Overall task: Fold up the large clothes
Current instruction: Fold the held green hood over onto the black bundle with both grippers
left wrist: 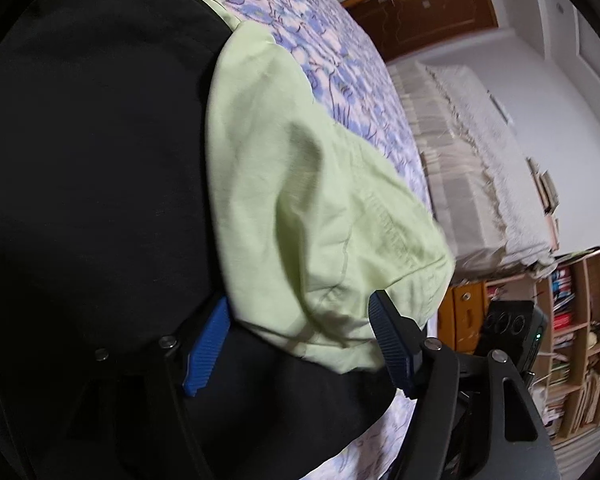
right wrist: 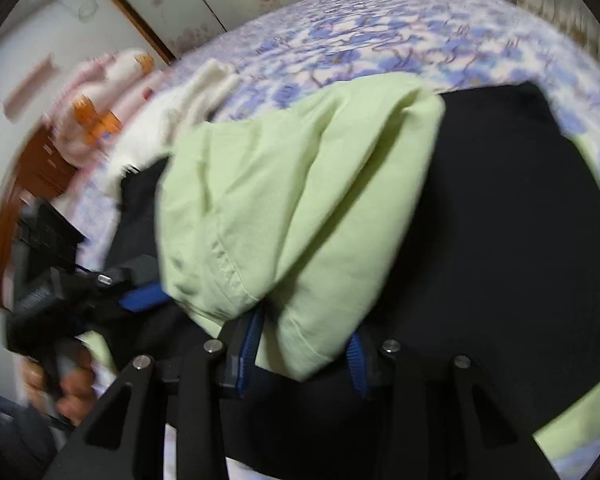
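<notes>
Across the left wrist view, one light green garment [left wrist: 316,200] lies folded over on one black garment [left wrist: 92,168], both spread on a bed with a blue-and-lilac flowered bedspread [left wrist: 340,64]. The left gripper [left wrist: 300,348] stands well open: its two blue ribbed pads [left wrist: 206,350] sit wide apart, one over the black cloth, the other at the green garment's hem, and neither presses on anything. Beyond the bed a bookshelf [left wrist: 576,332] holds rows of books whose spines are too small and blurred to read. Part of the right gripper [left wrist: 512,332] shows at the edge, with a small green light on its body.

On the right wrist view, the same green garment [right wrist: 292,208] drapes over the black garment [right wrist: 512,240] on the flowered bedspread [right wrist: 400,36]. The right gripper [right wrist: 304,360] has a bunched fold of green cloth between its two blue pads [right wrist: 252,348], which stand fairly close together and appear to pinch it. At the left, blurred, the left gripper [right wrist: 112,288] is held by a hand [right wrist: 66,388], one blue pad showing beside the green hem. A white cloth [right wrist: 196,96] lies farther up the bed. No brand, label or legible writing appears in either view.
</notes>
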{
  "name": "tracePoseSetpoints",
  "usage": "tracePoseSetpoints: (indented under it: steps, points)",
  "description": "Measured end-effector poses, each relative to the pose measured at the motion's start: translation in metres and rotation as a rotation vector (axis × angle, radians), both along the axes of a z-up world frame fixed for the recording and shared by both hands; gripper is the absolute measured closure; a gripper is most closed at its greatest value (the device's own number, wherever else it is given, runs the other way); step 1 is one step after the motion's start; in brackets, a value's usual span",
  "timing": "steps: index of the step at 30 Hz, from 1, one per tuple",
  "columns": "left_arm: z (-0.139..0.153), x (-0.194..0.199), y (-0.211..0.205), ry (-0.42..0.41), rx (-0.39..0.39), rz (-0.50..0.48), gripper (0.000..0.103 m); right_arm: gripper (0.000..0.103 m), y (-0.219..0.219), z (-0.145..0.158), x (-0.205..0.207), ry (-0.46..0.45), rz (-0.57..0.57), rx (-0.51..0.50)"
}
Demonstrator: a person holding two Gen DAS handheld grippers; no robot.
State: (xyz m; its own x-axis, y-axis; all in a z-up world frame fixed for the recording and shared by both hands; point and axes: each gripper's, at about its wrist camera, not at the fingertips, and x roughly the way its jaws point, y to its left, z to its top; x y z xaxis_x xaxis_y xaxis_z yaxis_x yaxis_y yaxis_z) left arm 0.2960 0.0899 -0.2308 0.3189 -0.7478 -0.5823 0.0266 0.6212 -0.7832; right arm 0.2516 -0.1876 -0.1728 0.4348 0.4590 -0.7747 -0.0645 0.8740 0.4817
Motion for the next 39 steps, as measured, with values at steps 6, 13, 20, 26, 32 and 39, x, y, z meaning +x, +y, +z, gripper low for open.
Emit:
tracePoseSetpoints:
  steps: [6, 13, 20, 26, 32, 39]
  points:
    - [0.006, -0.011, 0.003, -0.003, -0.152, 0.058, 0.054, 0.090, -0.002, 0.001, -0.011, 0.051, -0.037, 0.366]
    - [0.017, -0.028, 0.028, -0.031, -0.002, 0.205, 0.098, 0.090, 0.003, -0.035, -0.026, 0.142, -0.078, 0.351]
    - [0.014, -0.031, 0.008, -0.046, 0.237, 0.129, 0.098, 0.077, 0.031, -0.016, -0.041, 0.083, 0.003, 0.033]
    - [0.039, -0.028, -0.008, -0.103, 0.278, 0.095, 0.040, 0.060, -0.001, 0.025, -0.059, -0.001, -0.035, -0.062]
    - [0.025, -0.013, 0.001, -0.084, 0.230, 0.130, 0.039, 0.046, -0.053, 0.020, -0.022, 0.029, -0.206, 0.046]
    - [0.024, 0.005, -0.024, -0.082, 0.362, 0.107, 0.098, 0.096, -0.023, -0.005, 0.024, 0.046, -0.166, -0.023]
